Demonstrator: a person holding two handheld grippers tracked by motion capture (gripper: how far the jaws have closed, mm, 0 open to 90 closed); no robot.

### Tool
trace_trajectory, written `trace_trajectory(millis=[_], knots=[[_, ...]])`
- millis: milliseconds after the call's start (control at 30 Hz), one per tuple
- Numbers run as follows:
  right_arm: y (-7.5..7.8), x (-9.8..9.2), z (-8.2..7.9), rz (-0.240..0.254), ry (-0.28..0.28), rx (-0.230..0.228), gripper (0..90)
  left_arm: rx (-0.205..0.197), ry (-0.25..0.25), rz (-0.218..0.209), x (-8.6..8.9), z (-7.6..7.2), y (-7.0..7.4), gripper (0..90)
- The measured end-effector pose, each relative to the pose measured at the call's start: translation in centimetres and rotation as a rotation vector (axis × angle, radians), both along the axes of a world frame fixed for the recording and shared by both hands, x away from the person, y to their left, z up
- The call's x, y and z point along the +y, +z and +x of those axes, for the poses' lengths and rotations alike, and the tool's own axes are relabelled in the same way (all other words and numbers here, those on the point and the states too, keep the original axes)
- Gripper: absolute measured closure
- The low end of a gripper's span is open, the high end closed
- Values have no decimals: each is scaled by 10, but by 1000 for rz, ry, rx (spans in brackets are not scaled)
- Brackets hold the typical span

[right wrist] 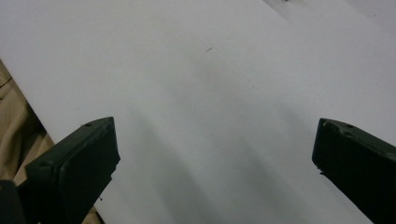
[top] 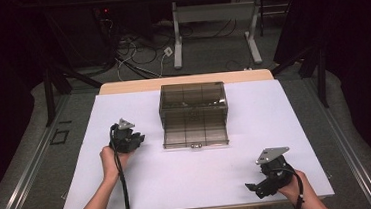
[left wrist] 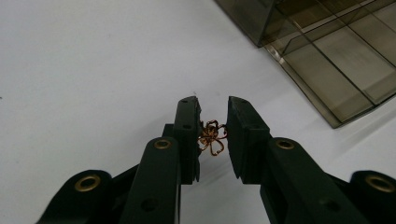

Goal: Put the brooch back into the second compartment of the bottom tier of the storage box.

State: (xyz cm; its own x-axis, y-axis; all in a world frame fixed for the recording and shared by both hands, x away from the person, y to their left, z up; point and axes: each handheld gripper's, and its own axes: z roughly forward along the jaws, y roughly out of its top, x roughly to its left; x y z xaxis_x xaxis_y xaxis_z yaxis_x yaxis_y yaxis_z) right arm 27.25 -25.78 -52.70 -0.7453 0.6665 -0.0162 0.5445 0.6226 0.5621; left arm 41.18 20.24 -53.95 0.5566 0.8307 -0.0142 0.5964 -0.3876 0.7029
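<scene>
A small gold wire ornament (left wrist: 212, 136), shaped like a flower of loops, sits between the jaws of my left gripper (left wrist: 213, 103), which is shut on it above the white table. In the high view the left gripper (top: 137, 139) is held left of a smoky transparent compartment box (top: 193, 115) whose lid lies open toward me. The box's corner and divided lid (left wrist: 327, 51) show at the upper right of the left gripper view. My right gripper (top: 253, 189) stands open near the table's front right edge, its jaws wide apart (right wrist: 215, 140) with nothing between them.
The white table top (top: 179, 175) spreads around the box. Its front edge (right wrist: 28, 116) shows at the left of the right gripper view, with tan cloth beyond. Cables and desk legs (top: 178, 40) lie on the floor behind the table.
</scene>
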Motion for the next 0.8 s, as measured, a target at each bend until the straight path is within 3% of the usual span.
trace_trajectory(millis=[400,433,800], knots=[[0,0,0,-2,-2,2,1,-3,-34,12,-12,-2,4,744],[-4,1,0,49,-7,-30,1,-6,-33,9,-14,-3,4,745],[-4,1,1,48,-2,-22,1,-23,-69,5,-26,-7,9,747]])
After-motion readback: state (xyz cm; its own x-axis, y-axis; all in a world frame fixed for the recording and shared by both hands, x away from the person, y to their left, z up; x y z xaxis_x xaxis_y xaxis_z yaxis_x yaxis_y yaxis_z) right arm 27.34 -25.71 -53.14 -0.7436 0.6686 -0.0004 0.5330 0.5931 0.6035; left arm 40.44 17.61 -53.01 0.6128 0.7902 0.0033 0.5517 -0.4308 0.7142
